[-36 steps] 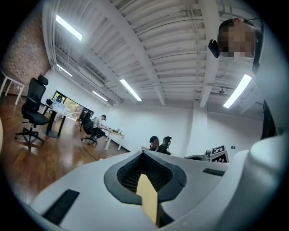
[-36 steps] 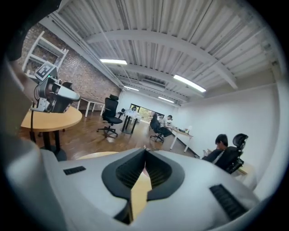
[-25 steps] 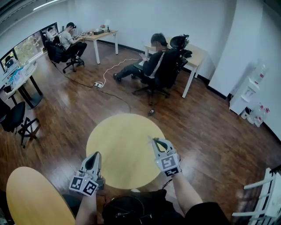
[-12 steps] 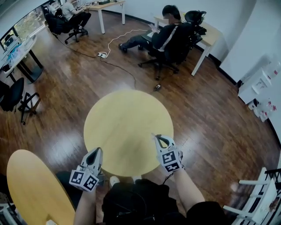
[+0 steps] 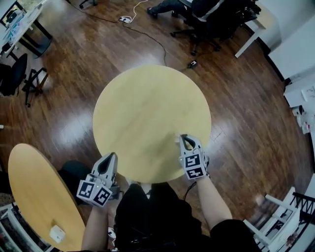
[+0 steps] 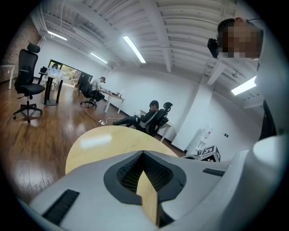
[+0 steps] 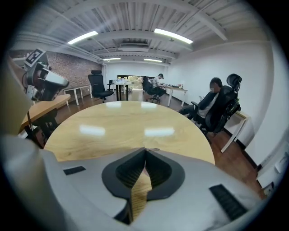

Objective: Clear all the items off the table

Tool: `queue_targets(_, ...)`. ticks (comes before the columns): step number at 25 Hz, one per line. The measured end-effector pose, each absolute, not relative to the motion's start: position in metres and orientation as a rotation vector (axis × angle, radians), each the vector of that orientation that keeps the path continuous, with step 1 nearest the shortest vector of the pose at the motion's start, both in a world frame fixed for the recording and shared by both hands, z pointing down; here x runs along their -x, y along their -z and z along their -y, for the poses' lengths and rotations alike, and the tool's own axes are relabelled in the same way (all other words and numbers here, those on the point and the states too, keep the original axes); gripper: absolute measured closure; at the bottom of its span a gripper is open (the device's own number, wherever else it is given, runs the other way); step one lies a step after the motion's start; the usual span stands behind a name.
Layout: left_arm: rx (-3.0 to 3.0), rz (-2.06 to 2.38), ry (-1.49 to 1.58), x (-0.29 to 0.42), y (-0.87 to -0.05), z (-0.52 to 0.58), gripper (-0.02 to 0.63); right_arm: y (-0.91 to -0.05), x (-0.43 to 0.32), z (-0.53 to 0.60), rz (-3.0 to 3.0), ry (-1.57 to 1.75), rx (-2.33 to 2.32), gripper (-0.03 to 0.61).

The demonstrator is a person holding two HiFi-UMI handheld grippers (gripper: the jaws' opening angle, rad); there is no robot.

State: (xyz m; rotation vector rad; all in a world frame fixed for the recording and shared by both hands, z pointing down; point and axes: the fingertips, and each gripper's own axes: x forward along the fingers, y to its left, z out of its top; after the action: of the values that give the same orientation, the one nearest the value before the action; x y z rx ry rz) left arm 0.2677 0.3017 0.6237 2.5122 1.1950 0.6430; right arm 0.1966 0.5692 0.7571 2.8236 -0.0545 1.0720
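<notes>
**Both claws shut and empty at the round table**

The round pale-yellow wooden table (image 5: 147,108) stands directly ahead of the person, its near rim by the two grippers. The left gripper (image 5: 110,156) is at the near-left rim, jaws pressed together with nothing between them. The right gripper (image 5: 182,138), over the tabletop near the rim, is closed likewise and holds nothing.

A small white box (image 5: 57,234), too small to identify, lies on a second yellow table (image 5: 29,187) cut off at lower left. A seated person (image 5: 209,10) is cropped at the top edge. The marker cubes (image 5: 193,166) carry only black-and-white square patterns.
</notes>
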Motion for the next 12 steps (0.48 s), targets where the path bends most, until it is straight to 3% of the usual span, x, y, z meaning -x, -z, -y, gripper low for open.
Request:
queue_targets(2, -2.519, -1.213, -0.676, -0.260, -0.629, -0.299, 0.623, -0.769, -0.194, -0.566, 0.018, -1.105, -2.842, 0.557)
queue_targets(6, -2.519, -1.221, -0.696, -0.256, -0.632, -0.300, 0.623, -0.771, -0.196, -0.560, 0.048, -1.121, -2.867, 0.434)
queue_targets(12, -2.507, -1.232, -0.623, -0.262, -0.620, -0.312, 0.623, -0.755, -0.197, -0.563, 0.080, -1.087, -2.836, 0.434)
